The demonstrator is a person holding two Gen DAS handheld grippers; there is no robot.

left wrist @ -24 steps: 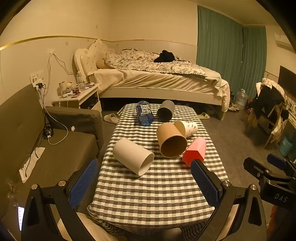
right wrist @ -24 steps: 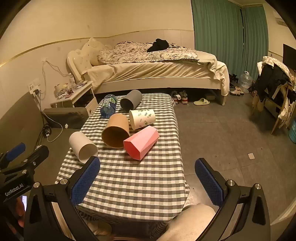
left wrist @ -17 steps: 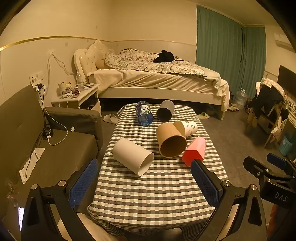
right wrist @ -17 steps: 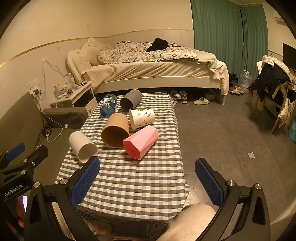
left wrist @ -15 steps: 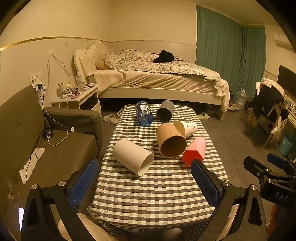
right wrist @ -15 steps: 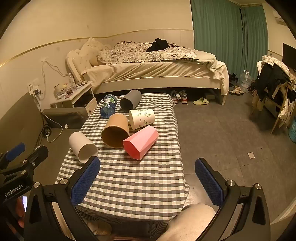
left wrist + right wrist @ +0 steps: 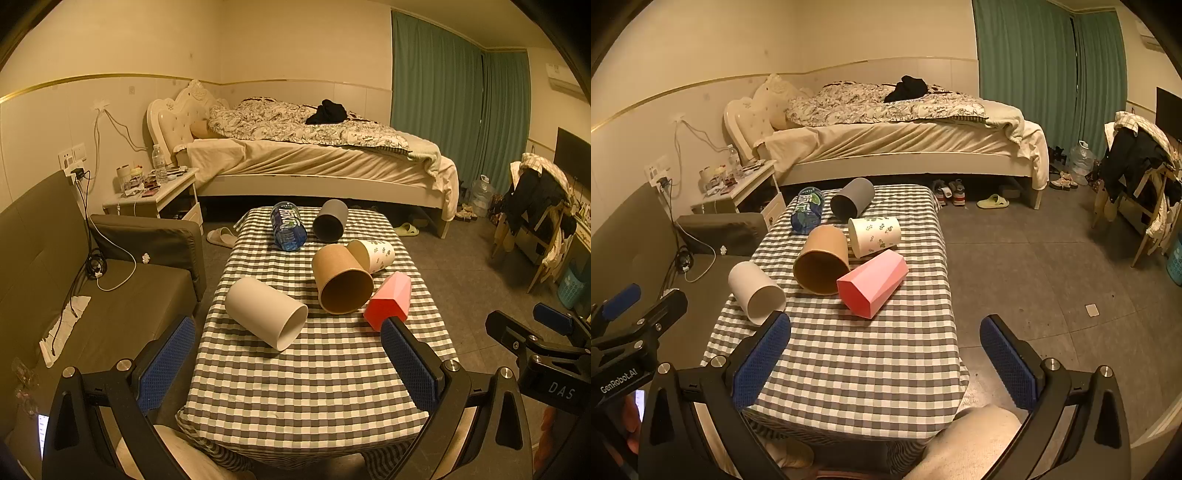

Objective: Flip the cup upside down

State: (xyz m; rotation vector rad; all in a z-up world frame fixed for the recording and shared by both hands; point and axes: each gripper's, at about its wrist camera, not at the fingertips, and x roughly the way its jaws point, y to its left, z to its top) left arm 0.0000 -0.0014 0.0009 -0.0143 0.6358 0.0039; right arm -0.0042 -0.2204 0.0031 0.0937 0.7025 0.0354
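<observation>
Left gripper [image 7: 288, 363]: jaws wide apart, holding nothing.
Right gripper [image 7: 886, 360]: the same.
Cups: white cup [image 7: 266, 313], brown cup [image 7: 341, 278], pink cup [image 7: 873, 282] on their sides on table [image 7: 314, 376].

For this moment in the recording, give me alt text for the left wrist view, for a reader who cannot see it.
The open left gripper hovers at the near end of a checkered table where five cups and a blue bottle all lie on their sides: white cup, brown cup, pink cup, leaf-print cup, grey cup. A bed and green curtains stand behind.
</observation>
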